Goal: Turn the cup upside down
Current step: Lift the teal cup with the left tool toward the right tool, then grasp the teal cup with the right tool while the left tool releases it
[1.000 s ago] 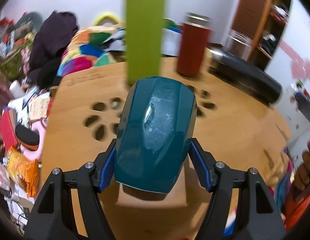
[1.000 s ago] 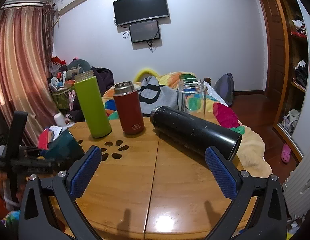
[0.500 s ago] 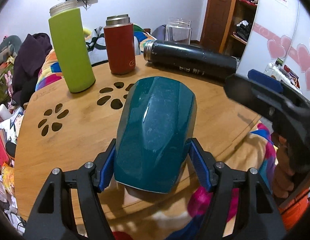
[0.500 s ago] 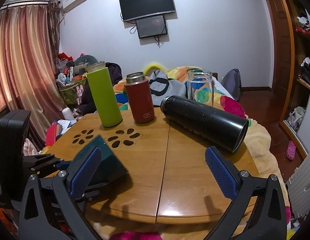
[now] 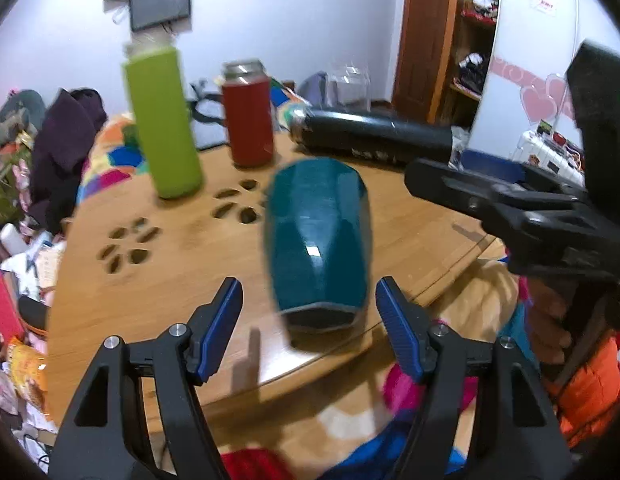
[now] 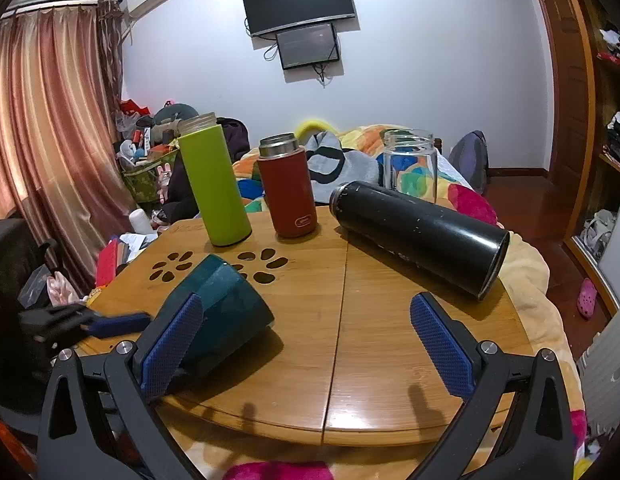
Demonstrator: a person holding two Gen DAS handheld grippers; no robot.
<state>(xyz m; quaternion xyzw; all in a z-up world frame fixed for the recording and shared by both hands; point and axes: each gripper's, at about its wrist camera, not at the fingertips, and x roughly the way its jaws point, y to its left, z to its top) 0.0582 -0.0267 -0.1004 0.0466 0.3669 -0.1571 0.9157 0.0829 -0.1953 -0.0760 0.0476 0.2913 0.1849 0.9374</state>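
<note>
The teal faceted cup (image 5: 318, 236) stands mouth-down and tilted near the front edge of the round wooden table (image 5: 182, 264). In the right wrist view the cup (image 6: 226, 312) leans on its rim. My left gripper (image 5: 310, 328) is open, with its blue pads on either side of the cup and clear of it. My right gripper (image 6: 306, 344) is open and empty above the table's front edge, with the cup behind its left finger.
A green bottle (image 6: 214, 184) and a red flask (image 6: 288, 192) stand at the back of the table. A black flask (image 6: 418, 232) lies on its side at the right, with a glass jar (image 6: 410, 164) behind it. A cluttered bed lies beyond the table.
My left gripper has opened and let go of the cup. The cup now rests on the table near the front edge, and the left gripper has drawn back a little.
</note>
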